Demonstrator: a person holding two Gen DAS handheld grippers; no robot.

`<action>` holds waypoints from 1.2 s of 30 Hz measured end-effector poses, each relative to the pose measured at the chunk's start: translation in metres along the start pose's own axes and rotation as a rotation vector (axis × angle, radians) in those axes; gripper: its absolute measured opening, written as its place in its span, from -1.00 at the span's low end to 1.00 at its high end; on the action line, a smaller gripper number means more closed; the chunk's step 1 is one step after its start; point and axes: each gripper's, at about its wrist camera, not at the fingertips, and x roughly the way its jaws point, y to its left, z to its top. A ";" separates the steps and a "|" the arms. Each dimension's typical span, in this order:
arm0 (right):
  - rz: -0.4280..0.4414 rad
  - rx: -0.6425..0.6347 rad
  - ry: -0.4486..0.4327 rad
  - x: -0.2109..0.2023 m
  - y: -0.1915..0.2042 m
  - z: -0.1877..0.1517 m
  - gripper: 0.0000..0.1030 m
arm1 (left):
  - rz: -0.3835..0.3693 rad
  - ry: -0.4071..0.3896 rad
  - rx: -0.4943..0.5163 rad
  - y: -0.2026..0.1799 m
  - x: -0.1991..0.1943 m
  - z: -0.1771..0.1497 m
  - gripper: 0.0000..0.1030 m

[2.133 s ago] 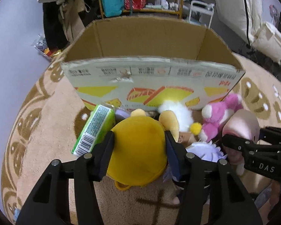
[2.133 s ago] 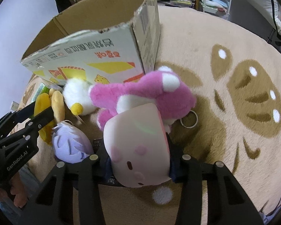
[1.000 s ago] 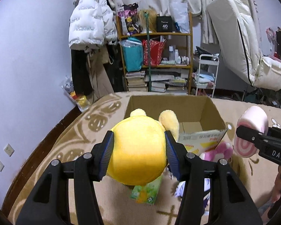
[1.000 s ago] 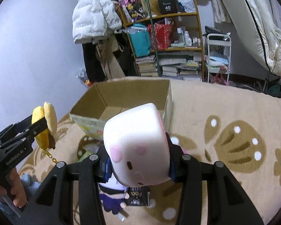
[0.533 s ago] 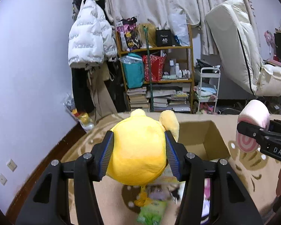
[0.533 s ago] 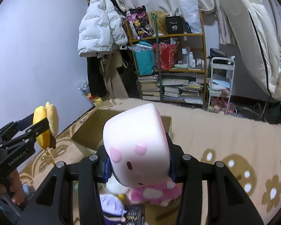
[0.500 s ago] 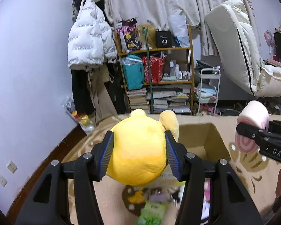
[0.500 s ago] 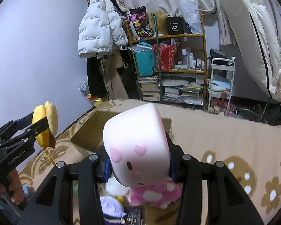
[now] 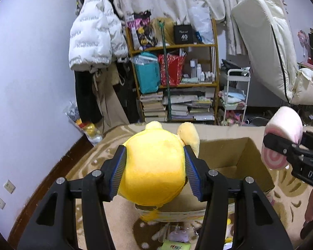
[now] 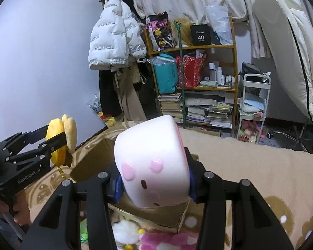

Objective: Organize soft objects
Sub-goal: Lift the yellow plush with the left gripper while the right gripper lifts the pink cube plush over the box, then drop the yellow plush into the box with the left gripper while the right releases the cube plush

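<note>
My left gripper [image 9: 154, 171] is shut on a round yellow plush toy [image 9: 154, 166] and holds it in the air above the near left part of an open cardboard box [image 9: 240, 156]. My right gripper [image 10: 154, 182] is shut on a white and pink marshmallow plush [image 10: 150, 162], held above the box [image 10: 94, 158]. Each gripper shows in the other's view: the right one with its plush [image 9: 281, 133] at the right, the left one with the yellow toy [image 10: 61, 139] at the left. More soft toys lie on the rug before the box: a pink one [image 10: 167, 240], a white fluffy one [image 10: 125, 232] and a pale purple one [image 9: 179, 234].
The box stands on a beige rug with brown patterns [image 10: 260, 166]. A green packet [image 9: 175, 245] lies near the toys. Behind stand a cluttered wooden shelf [image 9: 177, 79], hanging coats [image 9: 96, 41], a white trolley [image 9: 235, 95] and a leaning mattress [image 9: 265, 48].
Both grippers have risen from the rug with their toys and moved forward over the box. In the last half second both lowered a little toward the box opening.
</note>
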 end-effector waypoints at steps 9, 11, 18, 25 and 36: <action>0.015 -0.034 0.084 0.032 0.008 -0.024 -0.03 | -0.045 0.096 -0.028 0.001 0.035 -0.017 0.05; 0.008 -0.048 0.094 0.036 0.012 -0.025 -0.03 | -0.045 0.097 -0.020 -0.002 0.037 -0.019 0.07; 0.014 -0.063 0.080 0.044 0.016 -0.022 0.04 | -0.062 0.106 -0.004 -0.004 0.043 -0.021 0.11; 0.042 -0.002 0.088 0.051 0.006 -0.022 0.09 | -0.097 0.112 0.003 -0.007 0.046 -0.021 0.23; 0.083 -0.003 0.111 0.055 0.007 -0.027 0.86 | -0.018 0.094 -0.013 0.004 0.035 -0.019 0.78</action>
